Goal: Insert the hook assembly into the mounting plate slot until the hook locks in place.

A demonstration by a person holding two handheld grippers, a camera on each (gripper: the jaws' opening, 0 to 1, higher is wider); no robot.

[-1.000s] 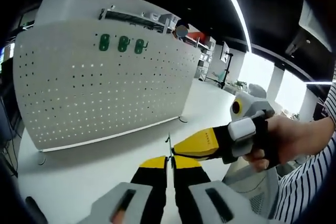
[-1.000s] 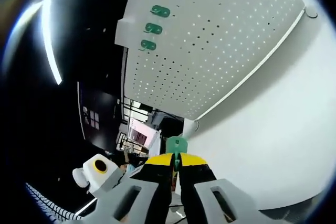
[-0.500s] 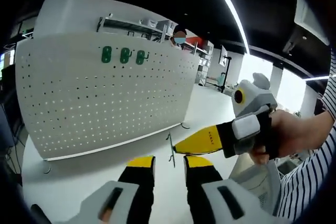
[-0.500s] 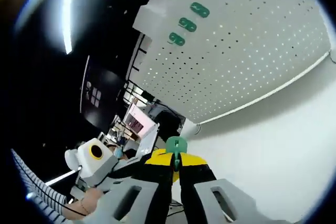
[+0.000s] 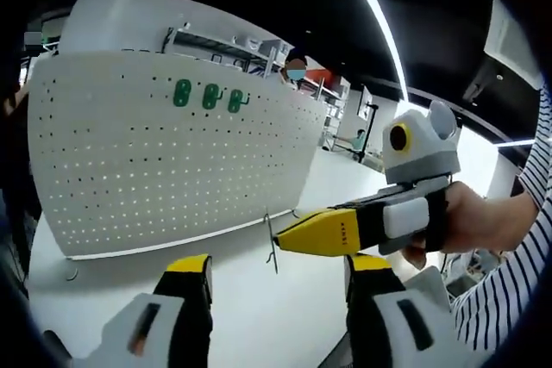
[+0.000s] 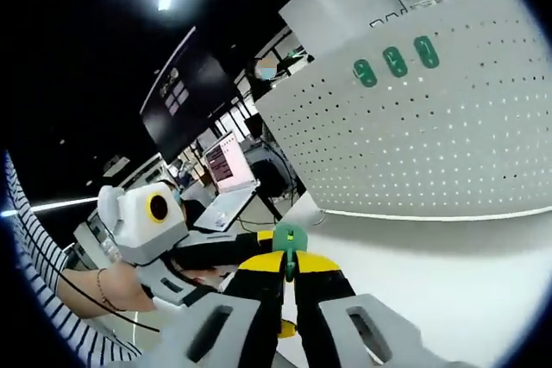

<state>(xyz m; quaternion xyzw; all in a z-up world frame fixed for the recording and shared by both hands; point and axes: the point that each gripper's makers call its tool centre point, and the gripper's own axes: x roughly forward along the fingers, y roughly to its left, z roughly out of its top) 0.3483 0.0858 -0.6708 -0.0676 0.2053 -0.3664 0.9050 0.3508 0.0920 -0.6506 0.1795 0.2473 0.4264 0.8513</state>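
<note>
Your right tongs [image 6: 289,269] pinch the hook assembly [image 6: 289,239]; your left tongs [image 5: 276,286] stand spread wide.

In the left gripper view, your left jaws rise at 7 and 5 o'clock with bare white table [image 5: 241,316] between them, and your right tongs come in from 3 o'clock, tips pressed together on the thin wire hook, which hangs just above the gap between your left jaws without touching them. In the right gripper view, the green head of the hook assembly sits at the tips of your closed jaws. The white pegboard mounting plate [image 5: 164,161] stands upright on the table well beyond, with three green hook plates [image 5: 207,96] in a row near its top edge, at 11 o'clock from the hook.
</note>
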